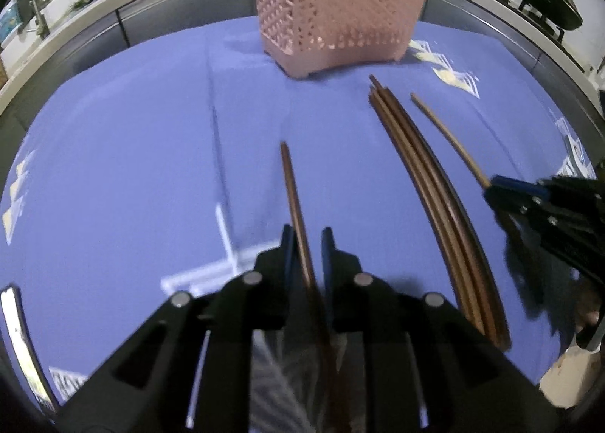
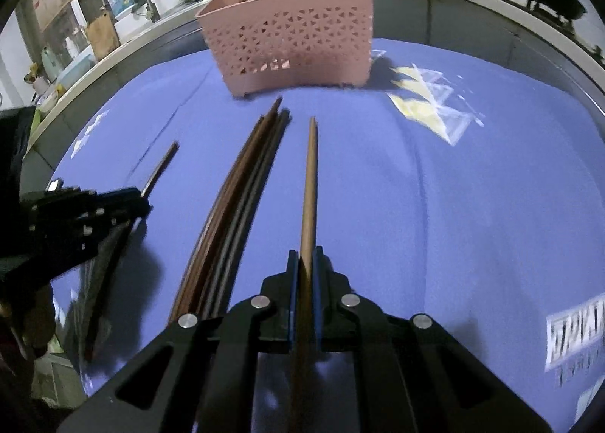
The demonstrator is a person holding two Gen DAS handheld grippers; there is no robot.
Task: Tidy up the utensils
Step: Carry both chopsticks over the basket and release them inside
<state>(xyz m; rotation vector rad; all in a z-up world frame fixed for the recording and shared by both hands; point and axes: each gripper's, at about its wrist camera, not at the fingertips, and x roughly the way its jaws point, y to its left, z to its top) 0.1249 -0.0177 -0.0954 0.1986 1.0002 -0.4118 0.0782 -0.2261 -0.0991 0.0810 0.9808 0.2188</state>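
One chopstick (image 2: 309,183) between right tongs (image 2: 305,263); bundle (image 2: 242,183) beside.

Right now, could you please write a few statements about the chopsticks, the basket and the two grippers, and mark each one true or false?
1. The right gripper is shut on a light brown chopstick. True.
2. The pink basket holds nothing. False: at least two sticks stand in it.
3. A bundle of chopsticks lies on the blue cloth between the two grippers. True.
4. The left gripper has no chopstick between its fingers. False: a dark chopstick runs between them, though a gap shows beside it.
5. The basket lies tipped on its side. False: it stands upright on the cloth.
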